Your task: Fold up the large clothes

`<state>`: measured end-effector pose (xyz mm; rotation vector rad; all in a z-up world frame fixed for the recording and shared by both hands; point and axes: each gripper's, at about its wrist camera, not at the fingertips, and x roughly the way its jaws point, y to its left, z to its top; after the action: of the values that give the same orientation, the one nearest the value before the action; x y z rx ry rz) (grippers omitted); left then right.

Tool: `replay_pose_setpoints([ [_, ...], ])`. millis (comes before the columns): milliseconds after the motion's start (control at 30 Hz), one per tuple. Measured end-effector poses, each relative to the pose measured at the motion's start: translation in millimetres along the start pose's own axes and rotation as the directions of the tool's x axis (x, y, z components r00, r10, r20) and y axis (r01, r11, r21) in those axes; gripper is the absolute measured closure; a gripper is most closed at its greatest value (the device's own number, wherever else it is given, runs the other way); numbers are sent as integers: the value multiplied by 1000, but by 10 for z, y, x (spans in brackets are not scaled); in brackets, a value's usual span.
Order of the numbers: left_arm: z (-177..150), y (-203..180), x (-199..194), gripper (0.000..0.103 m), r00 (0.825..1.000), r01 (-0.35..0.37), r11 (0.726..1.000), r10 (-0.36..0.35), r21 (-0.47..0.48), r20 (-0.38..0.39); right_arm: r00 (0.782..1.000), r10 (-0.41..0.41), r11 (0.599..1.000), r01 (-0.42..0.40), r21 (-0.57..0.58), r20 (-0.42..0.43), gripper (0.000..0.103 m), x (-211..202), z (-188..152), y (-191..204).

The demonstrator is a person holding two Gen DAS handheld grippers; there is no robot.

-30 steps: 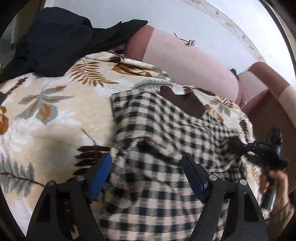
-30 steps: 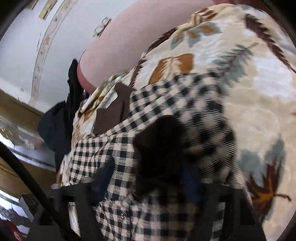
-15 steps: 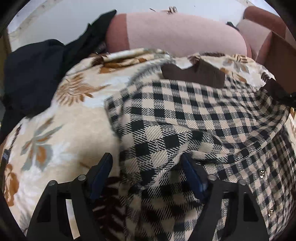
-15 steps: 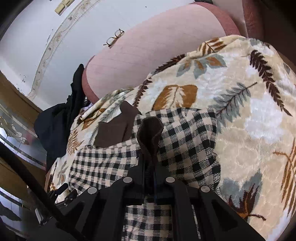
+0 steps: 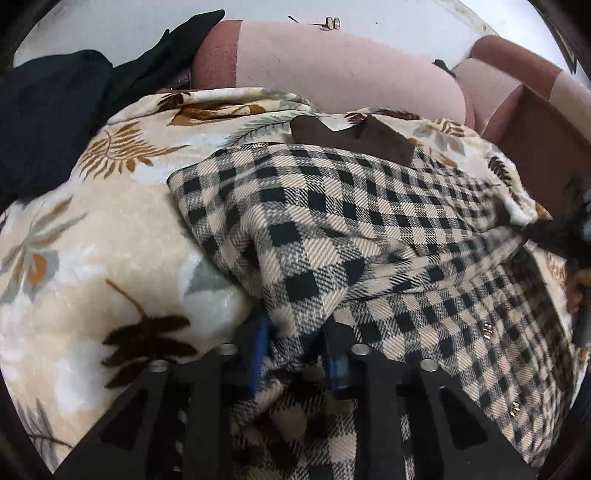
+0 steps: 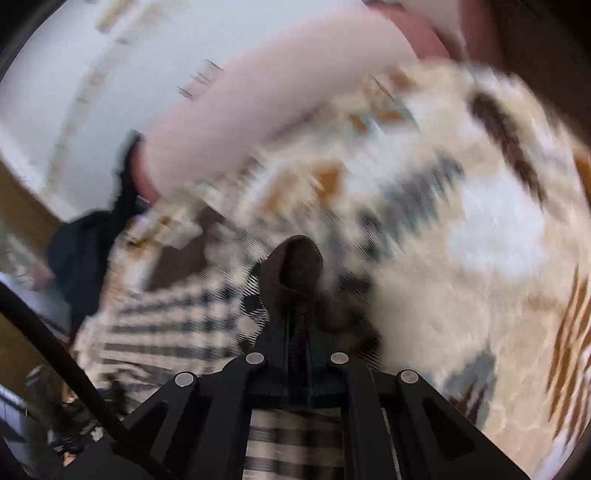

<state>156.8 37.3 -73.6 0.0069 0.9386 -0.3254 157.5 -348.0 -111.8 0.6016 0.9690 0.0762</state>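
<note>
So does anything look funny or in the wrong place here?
Yes: a pair of glasses sits up on the pink sofa back, an odd perch. A dark garment is heaped beside the leaf-print blanket, unfolded.

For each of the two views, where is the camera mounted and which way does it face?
Left wrist: on the left hand-held gripper, angled down at the checked shirt bunched between its closing jaws; a hand shows at the right edge.
Right wrist: on the right hand-held gripper, angled down and motion-blurred, shut on the shirt's brown cuff.
Shared: shirt, leaf-print blanket, pink cushion.
</note>
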Motion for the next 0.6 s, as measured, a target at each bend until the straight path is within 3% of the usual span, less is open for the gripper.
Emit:
replay_pose_setpoints([
  [67, 22, 59, -92, 46, 1000, 26, 999, -26, -30, 0, 999, 33, 999, -34, 15, 9, 97, 44, -44, -90],
  [133, 86, 130, -236, 36, 999, 46, 997, -45, -58, 20, 998, 65, 997, -65, 41, 20, 94, -1, -31, -120],
  [233, 216, 243, -363, 31, 995, 90, 991, -85, -101, 49, 998, 67, 997, -68, 31, 19, 82, -63, 14, -114],
  [300, 360, 370, -265, 27, 995, 104, 981, -101, -166, 28, 995, 94, 995, -95, 27, 31, 54, -128, 59, -99],
  [367, 471, 480, -63, 27, 993, 109, 967, -117, -230, -22, 995, 86, 996, -87, 20, 45, 47, -155, 100, -30],
  [467, 588, 629, 302, 27, 985, 116, 934, -151, -337, -80, 997, 65, 998, -66, 15, 31, 47, -101, 150, 39],
  [500, 619, 663, 400, 28, 982, 133, 920, -173, -369, -78, 998, 58, 998, -59, 9, 20, 47, -66, 155, 42],
  [533, 640, 673, 459, 37, 980, 142, 912, -183, -384, -72, 999, 41, 999, -41, -3, 8, 52, -27, 161, 49],
  [567, 663, 673, 499, 59, 981, 142, 911, -180, -387, -65, 1000, -2, 999, 2, -34, -7, 82, 18, 166, 74],
  [600, 699, 658, 527, 71, 983, 140, 914, -176, -380, -60, 1000, -18, 999, 17, -52, -17, 98, 46, 182, 81],
])
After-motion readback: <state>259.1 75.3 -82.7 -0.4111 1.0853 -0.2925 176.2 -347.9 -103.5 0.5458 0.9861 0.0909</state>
